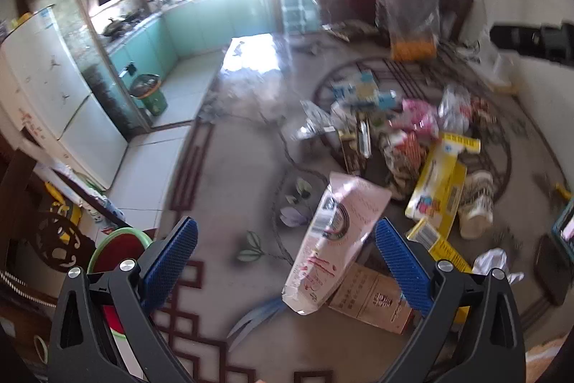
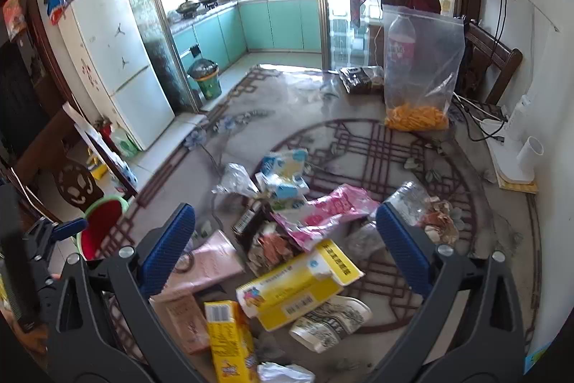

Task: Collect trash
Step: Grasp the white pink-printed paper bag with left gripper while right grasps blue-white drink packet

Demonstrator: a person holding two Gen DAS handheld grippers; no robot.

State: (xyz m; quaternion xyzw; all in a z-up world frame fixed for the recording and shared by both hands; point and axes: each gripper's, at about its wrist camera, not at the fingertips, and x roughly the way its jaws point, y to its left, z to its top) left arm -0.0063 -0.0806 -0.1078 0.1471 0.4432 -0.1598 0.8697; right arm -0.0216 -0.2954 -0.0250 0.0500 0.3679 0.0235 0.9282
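Trash lies in a heap on the patterned rug (image 2: pixel 380 146). In the left wrist view a pink carton (image 1: pixel 333 239) leans on a brown box (image 1: pixel 373 297), between the wide-apart blue pads of my left gripper (image 1: pixel 287 227) and closer to the right pad; the gripper is open and not clamped on it. My right gripper (image 2: pixel 285 210) hangs open over the heap, above a yellow box (image 2: pixel 301 282), a pink wrapper (image 2: pixel 323 210), blue-and-white cartons (image 2: pixel 287 174) and a patterned paper cup (image 2: pixel 330 322). The pink carton (image 2: pixel 208 264) shows by its left finger.
A clear plastic bag (image 2: pixel 419 67) holding a bottle and orange scraps stands at the rug's far side, by a wooden chair (image 2: pixel 491 67). A green bin (image 2: pixel 206 78) sits in the kitchen doorway beside a white fridge (image 2: pixel 118 60). A red-and-green basin (image 2: pixel 100 228) stands to the left.
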